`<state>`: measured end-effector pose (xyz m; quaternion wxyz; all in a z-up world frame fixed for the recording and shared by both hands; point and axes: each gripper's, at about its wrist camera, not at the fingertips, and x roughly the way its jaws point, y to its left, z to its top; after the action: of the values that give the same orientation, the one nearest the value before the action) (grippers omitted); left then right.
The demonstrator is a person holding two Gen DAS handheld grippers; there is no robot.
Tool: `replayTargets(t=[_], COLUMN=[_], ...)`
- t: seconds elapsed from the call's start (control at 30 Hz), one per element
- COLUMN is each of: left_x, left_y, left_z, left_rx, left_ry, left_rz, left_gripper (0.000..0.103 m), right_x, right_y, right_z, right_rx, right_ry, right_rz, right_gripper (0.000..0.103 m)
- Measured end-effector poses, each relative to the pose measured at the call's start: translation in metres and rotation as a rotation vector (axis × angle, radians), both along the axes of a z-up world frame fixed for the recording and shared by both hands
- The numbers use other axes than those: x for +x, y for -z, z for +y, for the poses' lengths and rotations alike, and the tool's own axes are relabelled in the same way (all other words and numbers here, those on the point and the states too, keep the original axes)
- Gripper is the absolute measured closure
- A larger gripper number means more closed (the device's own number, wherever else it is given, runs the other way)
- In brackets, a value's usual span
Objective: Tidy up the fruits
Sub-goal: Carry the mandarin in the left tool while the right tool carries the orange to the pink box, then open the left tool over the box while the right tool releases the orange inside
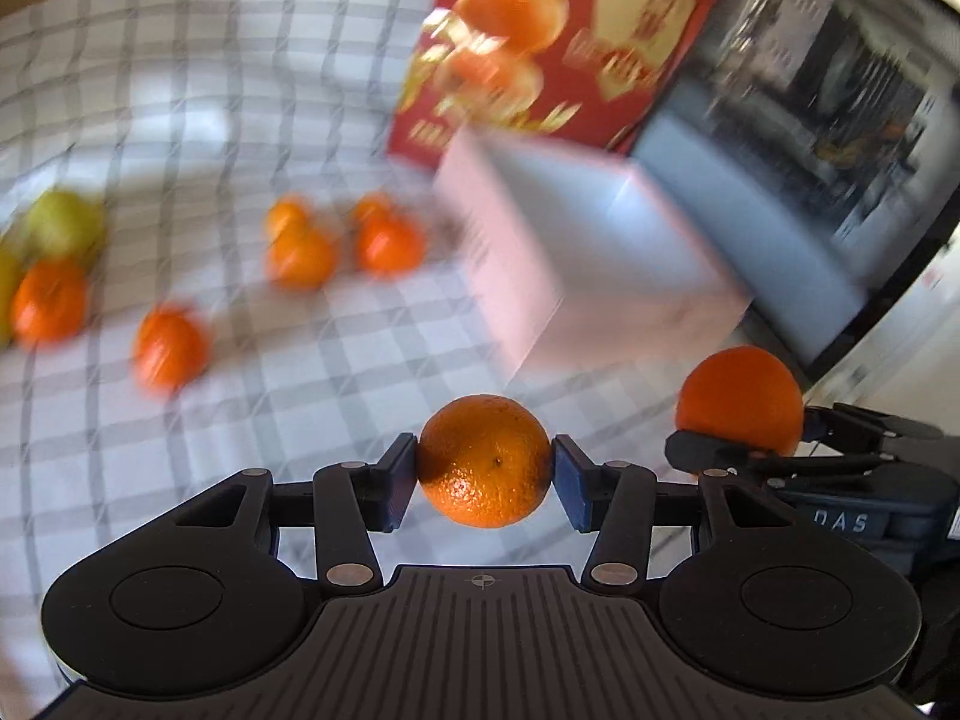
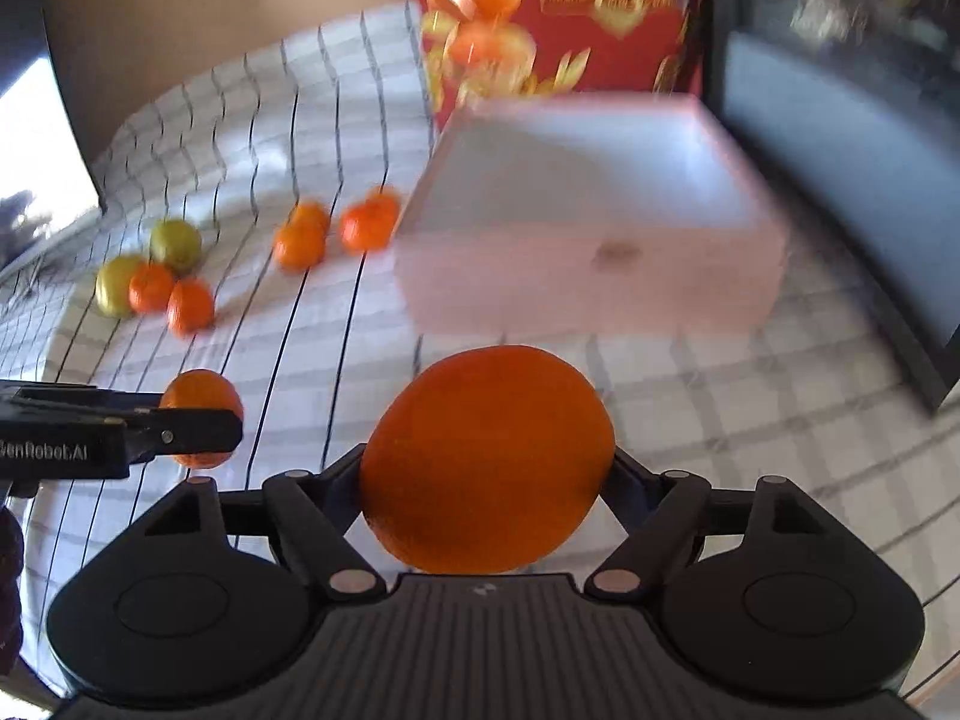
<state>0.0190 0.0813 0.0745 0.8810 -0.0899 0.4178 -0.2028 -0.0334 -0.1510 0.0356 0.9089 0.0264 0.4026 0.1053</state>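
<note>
Left gripper clamped on a small mandarin, lifted clear of the checked counter. Right gripper clamped on a larger orange, likewise aloft. White box just ahead, red printed carton behind it. Loose mandarins and green fruits scattered to the left, blurred.

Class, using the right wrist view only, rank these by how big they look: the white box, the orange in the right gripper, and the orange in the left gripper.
1. White box
2. Right gripper's orange, swollen by nearness to the camera
3. Left gripper's orange, partly hidden
</note>
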Motion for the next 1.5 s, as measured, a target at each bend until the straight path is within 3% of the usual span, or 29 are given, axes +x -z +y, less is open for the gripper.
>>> replayTargets(t=[0.13, 0.27, 0.37, 0.53, 0.6, 0.73, 0.8, 0.93, 1.07, 1.17, 1.3, 1.5], left_x=[0.045, 0.095, 0.127, 0.175, 0.18, 0.173, 0.169, 0.153, 0.117, 0.088, 0.046, 0.0], left_y=[-0.043, -0.067, -0.068, -0.045, -0.041, -0.049, -0.052, -0.046, -0.034, -0.018, 0.005, 0.021], left_z=[-0.025, -0.052, -0.074, -0.098, -0.099, -0.086, -0.081, -0.059, -0.022, 0.007, 0.055, 0.114], left_rx=[-0.063, -0.121, -0.094, -0.09, -0.07, -0.116, -0.073, -0.033, -0.066, -0.062, -0.027, 0.076], left_ry=[0.036, 0.044, 0.029, 0.024, 0.003, -0.004, 0.003, -0.034, -0.089, -0.142, -0.249, -0.376], left_rz=[-0.104, -0.133, -0.14, -0.055, -0.074, -0.141, -0.159, -0.15, -0.14, -0.117, -0.077, -0.029], left_gripper=[0.049, 0.049, 0.049, 0.05, 0.05, 0.05, 0.05, 0.05, 0.05, 0.05, 0.05, 0.05], right_x=[0.023, 0.065, 0.097, 0.135, 0.146, 0.171, 0.176, 0.18, 0.177, 0.172, 0.151, 0.111], right_y=[-0.042, -0.066, -0.061, -0.033, -0.022, -0.007, -0.001, 0.004, -0.011, -0.032, -0.05, -0.05], right_z=[-0.016, -0.03, -0.038, -0.04, -0.041, -0.051, -0.053, -0.035, -0.003, 0.003, 0.01, 0.043], right_rx=[-0.038, -0.121, -0.132, -0.175, -0.149, -0.028, 0.001, -0.103, -0.286, -0.224, -0.138, -0.154], right_ry=[0.014, 0.036, 0.05, 0.028, 0.024, 0.034, 0.035, 0.01, -0.051, -0.077, -0.049, -0.038], right_rz=[-0.14, -0.227, -0.207, -0.134, -0.089, 0.042, 0.075, 0.09, -0.007, -0.045, -0.163, -0.299], right_gripper=[0.023, 0.023, 0.023, 0.023, 0.023, 0.023, 0.023, 0.023, 0.023, 0.023, 0.02, 0.018])
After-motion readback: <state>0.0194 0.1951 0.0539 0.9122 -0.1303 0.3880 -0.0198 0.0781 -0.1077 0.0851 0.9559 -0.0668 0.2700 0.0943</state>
